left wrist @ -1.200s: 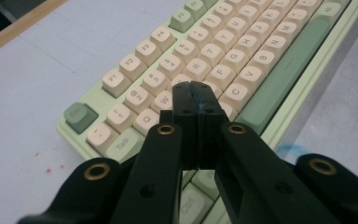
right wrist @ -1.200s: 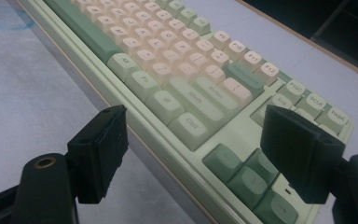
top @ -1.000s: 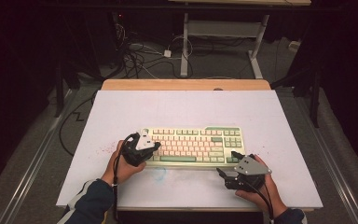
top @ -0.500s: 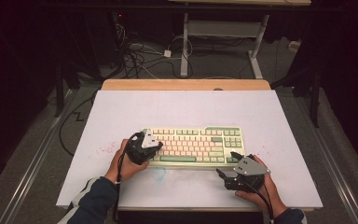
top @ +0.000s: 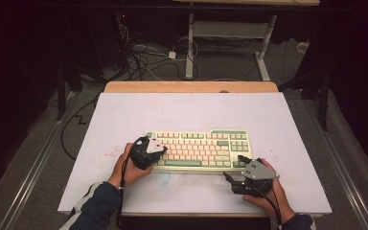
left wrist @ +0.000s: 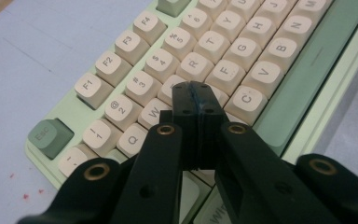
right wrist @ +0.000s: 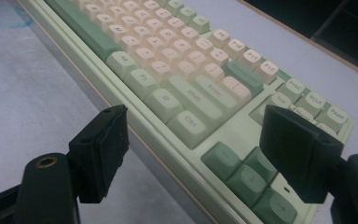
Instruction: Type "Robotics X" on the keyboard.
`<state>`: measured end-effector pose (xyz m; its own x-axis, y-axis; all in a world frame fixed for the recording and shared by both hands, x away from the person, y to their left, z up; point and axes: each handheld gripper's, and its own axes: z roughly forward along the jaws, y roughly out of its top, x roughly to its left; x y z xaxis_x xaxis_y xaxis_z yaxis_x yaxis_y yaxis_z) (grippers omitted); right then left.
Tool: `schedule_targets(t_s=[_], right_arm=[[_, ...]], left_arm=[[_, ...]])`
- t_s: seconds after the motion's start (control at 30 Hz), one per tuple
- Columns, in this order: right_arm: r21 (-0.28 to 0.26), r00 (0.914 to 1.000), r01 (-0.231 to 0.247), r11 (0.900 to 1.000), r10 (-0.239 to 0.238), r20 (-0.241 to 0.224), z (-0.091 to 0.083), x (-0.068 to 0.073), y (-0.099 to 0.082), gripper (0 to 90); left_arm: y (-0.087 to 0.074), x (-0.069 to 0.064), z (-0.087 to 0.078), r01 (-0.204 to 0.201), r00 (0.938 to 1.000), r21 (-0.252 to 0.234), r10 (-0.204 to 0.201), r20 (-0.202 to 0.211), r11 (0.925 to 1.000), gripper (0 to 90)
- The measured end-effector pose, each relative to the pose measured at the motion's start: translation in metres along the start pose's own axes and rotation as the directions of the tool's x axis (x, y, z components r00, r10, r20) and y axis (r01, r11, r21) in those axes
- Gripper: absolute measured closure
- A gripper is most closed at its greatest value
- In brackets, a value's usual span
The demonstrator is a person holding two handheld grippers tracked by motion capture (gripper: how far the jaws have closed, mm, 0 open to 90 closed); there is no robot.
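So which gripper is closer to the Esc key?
The left. The left gripper sits shut over the letter keys beside the Esc key at the keyboard's left end. The right gripper hangs open off the opposite near corner, by the arrow keys.

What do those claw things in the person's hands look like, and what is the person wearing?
Each gripper is black. The left gripper and right gripper both carry a grey three-cornered plate on top. Their flat black fingers have brass-coloured rivets. A thin black cable trails from the left one back along the arm. The left sleeve is dark blue with a white stripe.
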<state>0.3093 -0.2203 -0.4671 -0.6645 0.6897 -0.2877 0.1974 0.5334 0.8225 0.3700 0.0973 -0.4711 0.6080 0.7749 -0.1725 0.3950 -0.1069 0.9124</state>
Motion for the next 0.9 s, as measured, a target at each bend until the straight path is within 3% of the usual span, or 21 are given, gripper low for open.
schedule_targets(t_s=[0.9], right_arm=[[-0.004,0.9999,-0.006,1.0000,0.006,0.016,-0.001,-0.003,0.000,24.3]], left_arm=[[0.014,-0.018,-0.004,-0.010,0.9980,-0.062,0.013,0.062,0.9980,86.5]])
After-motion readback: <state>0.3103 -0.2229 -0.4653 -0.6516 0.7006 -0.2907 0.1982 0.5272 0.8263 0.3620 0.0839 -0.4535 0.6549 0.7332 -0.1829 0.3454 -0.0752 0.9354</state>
